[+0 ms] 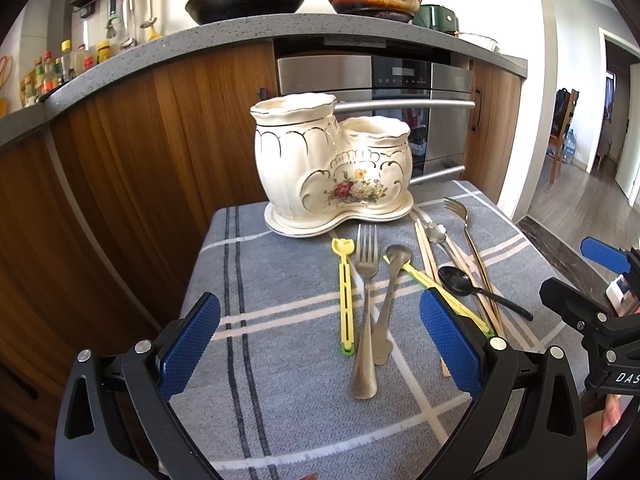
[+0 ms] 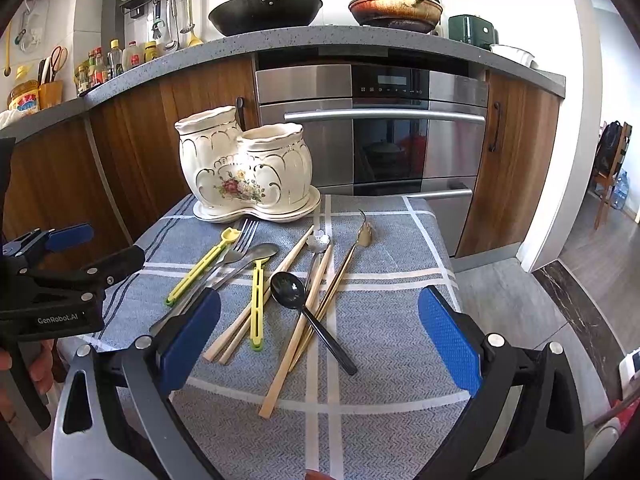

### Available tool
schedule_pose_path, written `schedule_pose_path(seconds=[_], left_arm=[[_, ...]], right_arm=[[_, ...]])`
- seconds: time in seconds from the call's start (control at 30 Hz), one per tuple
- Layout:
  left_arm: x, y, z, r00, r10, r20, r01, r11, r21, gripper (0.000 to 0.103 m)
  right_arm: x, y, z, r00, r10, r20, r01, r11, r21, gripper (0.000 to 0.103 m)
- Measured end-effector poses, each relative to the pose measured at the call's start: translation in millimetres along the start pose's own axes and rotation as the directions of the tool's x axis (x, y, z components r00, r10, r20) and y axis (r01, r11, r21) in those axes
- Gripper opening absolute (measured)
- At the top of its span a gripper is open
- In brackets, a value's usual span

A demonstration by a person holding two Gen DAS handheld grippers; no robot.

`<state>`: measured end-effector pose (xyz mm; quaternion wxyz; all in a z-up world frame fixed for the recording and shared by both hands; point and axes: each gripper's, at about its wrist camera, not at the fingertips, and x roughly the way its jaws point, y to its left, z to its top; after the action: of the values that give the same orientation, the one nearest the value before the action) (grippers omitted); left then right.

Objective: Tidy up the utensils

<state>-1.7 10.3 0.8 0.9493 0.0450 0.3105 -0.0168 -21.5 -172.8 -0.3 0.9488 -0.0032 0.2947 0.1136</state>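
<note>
Support surface before me: small table under grey cloth (image 2: 380,320) with white and dark check stripes. Directly on cloth, far edge: cream ceramic two-pot holder (image 2: 244,168) on matching tray. Nearer me, loose utensils: two yellow plastic clips (image 1: 345,300), steel fork (image 1: 366,308), steel spoon (image 1: 390,292), black spoon (image 2: 304,308), wooden chopsticks (image 2: 296,332), gold fork (image 1: 470,240). Several overlap.

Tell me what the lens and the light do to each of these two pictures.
Left wrist view: fisheye bows the counter edge into an arch, corners go black, the doorway at right is overexposed; holder and forks stay sharp. Right wrist view: same bowing of the counter, blown-out white wall at right, oven steel shows soft reflections, the utensils cast only faint shadows on the cloth.
</note>
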Motion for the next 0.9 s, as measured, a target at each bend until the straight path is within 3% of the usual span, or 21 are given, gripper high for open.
schedule_pose_path(seconds=[0.9], left_arm=[[-0.2, 0.4, 1.6, 1.0, 0.003, -0.004, -0.003, 1.0, 0.003, 0.099]], right_arm=[[1.8, 1.0, -0.9, 1.0, -0.006, -0.01, 0.006, 1.0, -0.005, 0.097]])
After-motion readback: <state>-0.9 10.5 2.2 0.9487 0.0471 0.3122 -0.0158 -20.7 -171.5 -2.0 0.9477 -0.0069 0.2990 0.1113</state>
